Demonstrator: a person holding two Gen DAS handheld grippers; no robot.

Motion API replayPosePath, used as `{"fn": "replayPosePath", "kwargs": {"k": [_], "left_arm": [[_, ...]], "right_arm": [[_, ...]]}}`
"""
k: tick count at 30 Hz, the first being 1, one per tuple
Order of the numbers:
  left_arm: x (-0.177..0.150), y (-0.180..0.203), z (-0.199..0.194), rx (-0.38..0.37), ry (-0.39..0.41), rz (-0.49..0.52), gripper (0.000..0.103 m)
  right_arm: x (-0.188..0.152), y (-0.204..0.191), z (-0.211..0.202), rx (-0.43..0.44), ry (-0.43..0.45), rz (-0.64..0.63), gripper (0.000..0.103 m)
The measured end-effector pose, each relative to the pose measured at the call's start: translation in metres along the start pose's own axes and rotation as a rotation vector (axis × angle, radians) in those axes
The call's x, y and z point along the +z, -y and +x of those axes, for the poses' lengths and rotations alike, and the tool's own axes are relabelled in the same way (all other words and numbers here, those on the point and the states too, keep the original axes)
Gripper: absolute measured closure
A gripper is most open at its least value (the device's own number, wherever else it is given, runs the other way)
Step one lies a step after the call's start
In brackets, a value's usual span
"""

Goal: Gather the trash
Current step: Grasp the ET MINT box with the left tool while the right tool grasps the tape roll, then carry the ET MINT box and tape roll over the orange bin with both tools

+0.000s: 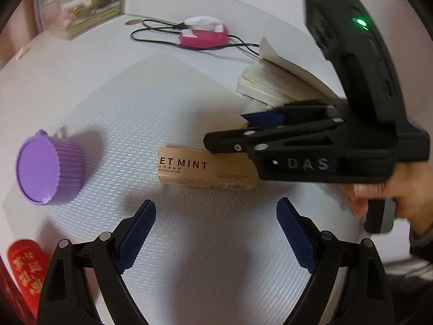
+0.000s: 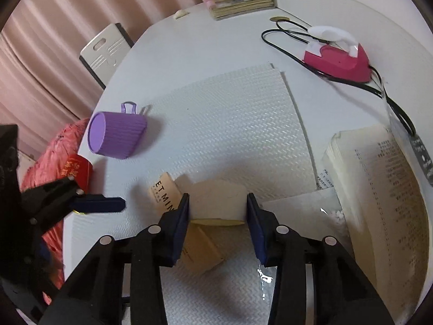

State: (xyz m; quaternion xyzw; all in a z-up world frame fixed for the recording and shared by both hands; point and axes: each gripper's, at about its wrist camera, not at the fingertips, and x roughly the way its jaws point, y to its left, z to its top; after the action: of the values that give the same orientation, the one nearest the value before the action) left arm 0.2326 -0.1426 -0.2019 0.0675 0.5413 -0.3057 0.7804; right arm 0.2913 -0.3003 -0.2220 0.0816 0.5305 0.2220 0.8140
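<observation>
A white table (image 2: 205,46) fills both views, with a white textured mat (image 2: 243,124) spread across its middle. Order here runs from biggest to smallest.

At the right edge of the right wrist view lies an open book (image 2: 379,189). At the lower left edge sits a red bag (image 2: 51,157), possibly the place for trash, though that is a guess. A purple ribbed cup (image 2: 116,135) lies on its side at left centre, its mouth facing lower left. A pink and white toy iron (image 2: 338,57) with a black cord sits upper right.

The trash itself is small. A tan cardboard box (image 1: 205,169) printed "ET MINT" lies flat on the mat at the centre of the left wrist view. Its long axis runs left to right there, the printed end pointing left. It looks light, stiff and easily crushed, so it is best pinched across its narrow width.

In the right wrist view, the right gripper (image 2: 217,208) has its jaws set narrow on a cream roll of tape (image 2: 219,203), both pads touching its sides, just above the box. The roll looks light, firm and round, with its flat faces against the pads.

The left gripper (image 1: 216,233) hovers with jaws wide apart and empty, at the bottom of its own view, just below the box.
</observation>
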Motion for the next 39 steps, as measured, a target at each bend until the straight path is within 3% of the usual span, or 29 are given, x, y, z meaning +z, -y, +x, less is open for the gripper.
{"fn": "replayPosePath", "kwargs": {"k": [6, 9, 13, 16, 19, 21, 23, 25, 28, 29, 30, 31, 33, 39], "left_arm": [[0.005, 0.001, 0.01, 0.01, 0.005, -0.158, 0.013], [0.011, 0.004, 0.017, 0.073, 0.013, -0.237, 0.013], [0.021, 0.005, 0.029, 0.194, 0.05, -0.45, 0.013], [0.026, 0.012, 0.034, 0.285, 0.07, -0.502, 0.013], [0.031, 0.027, 0.047, 0.415, 0.047, -0.462, 0.009], [0.03, 0.032, 0.051, 0.457, 0.062, -0.44, 0.008], [0.024, 0.032, 0.048, 0.434, 0.071, -0.383, 0.009], [0.016, 0.032, 0.043, 0.422, 0.081, -0.324, 0.018], [0.007, 0.026, 0.029, 0.399, 0.078, -0.271, 0.041], [0.004, 0.02, 0.023, 0.398, 0.073, -0.275, 0.06], [0.002, 0.014, 0.019, 0.374, 0.074, -0.282, 0.068], [-0.003, 0.004, 0.012, 0.303, 0.076, -0.294, 0.07], [-0.005, -0.003, 0.011, 0.237, 0.07, -0.299, 0.071], [-0.028, 0.001, -0.002, 0.126, 0.044, -0.207, 0.072]], "right_arm": [[-0.001, 0.001, -0.048, -0.027, 0.127, 0.05, 0.062], [0.002, 0.003, -0.075, -0.033, 0.191, 0.073, 0.062], [0.005, -0.003, -0.096, -0.064, 0.232, 0.029, 0.062], [0.006, -0.003, -0.105, -0.056, 0.257, 0.026, 0.062], [0.003, -0.001, -0.109, -0.033, 0.269, 0.04, 0.062], [0.003, 0.0, -0.111, -0.03, 0.275, 0.038, 0.062], [0.003, 0.002, -0.113, -0.017, 0.282, 0.048, 0.062], [0.003, 0.004, -0.117, -0.019, 0.297, 0.052, 0.062], [0.003, 0.004, -0.118, -0.008, 0.299, 0.054, 0.062], [0.002, 0.002, -0.117, -0.003, 0.294, 0.052, 0.062], [0.001, 0.001, -0.115, 0.005, 0.286, 0.047, 0.062], [-0.001, -0.002, -0.113, 0.013, 0.275, 0.04, 0.062], [-0.004, -0.007, -0.107, 0.023, 0.249, 0.018, 0.062], [-0.022, -0.025, -0.088, 0.047, 0.151, -0.081, 0.062]]}}
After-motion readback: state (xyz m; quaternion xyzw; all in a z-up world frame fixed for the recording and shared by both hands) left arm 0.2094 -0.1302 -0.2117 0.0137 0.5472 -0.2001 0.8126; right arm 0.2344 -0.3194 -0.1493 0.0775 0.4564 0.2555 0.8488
